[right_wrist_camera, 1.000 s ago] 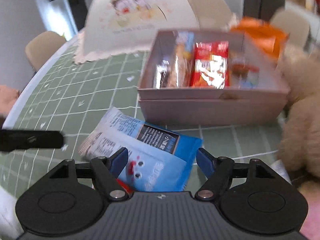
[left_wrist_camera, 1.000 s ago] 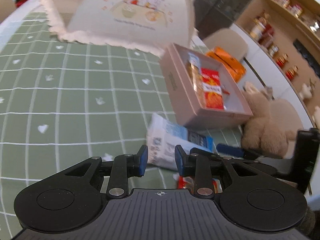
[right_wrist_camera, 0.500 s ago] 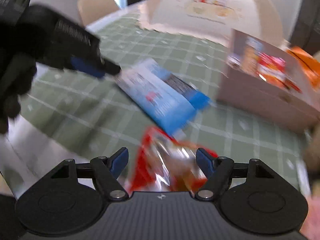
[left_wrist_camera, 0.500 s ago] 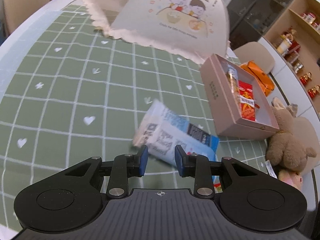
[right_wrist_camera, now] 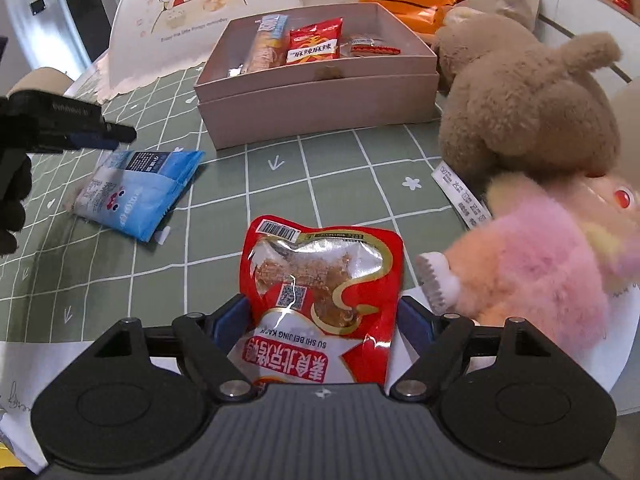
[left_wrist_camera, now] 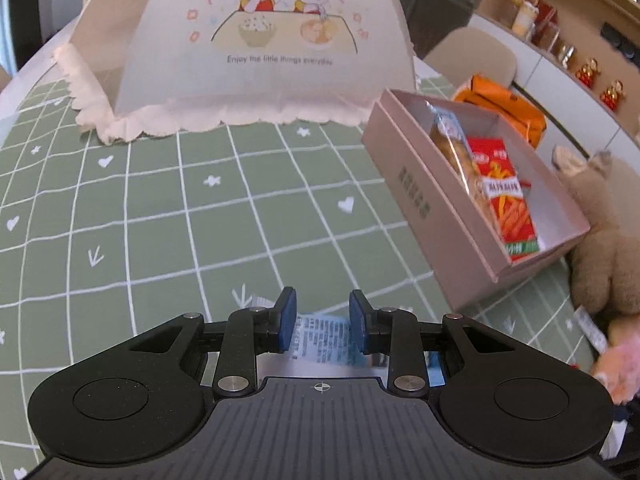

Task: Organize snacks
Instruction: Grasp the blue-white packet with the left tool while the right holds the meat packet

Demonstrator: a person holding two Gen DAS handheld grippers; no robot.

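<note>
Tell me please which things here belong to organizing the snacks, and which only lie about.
Belong to the job:
pink box
blue snack packet
red snack pouch
packets already in the box

Just lying about:
brown plush toy
pink plush toy
food cover
orange bag

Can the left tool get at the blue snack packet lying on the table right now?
Probably yes. The left tool hovers right over the blue snack packet, whose printed end shows between its open fingers. Nothing lies on the packet, and the pink box and red snack pouch sit apart from it.
</note>
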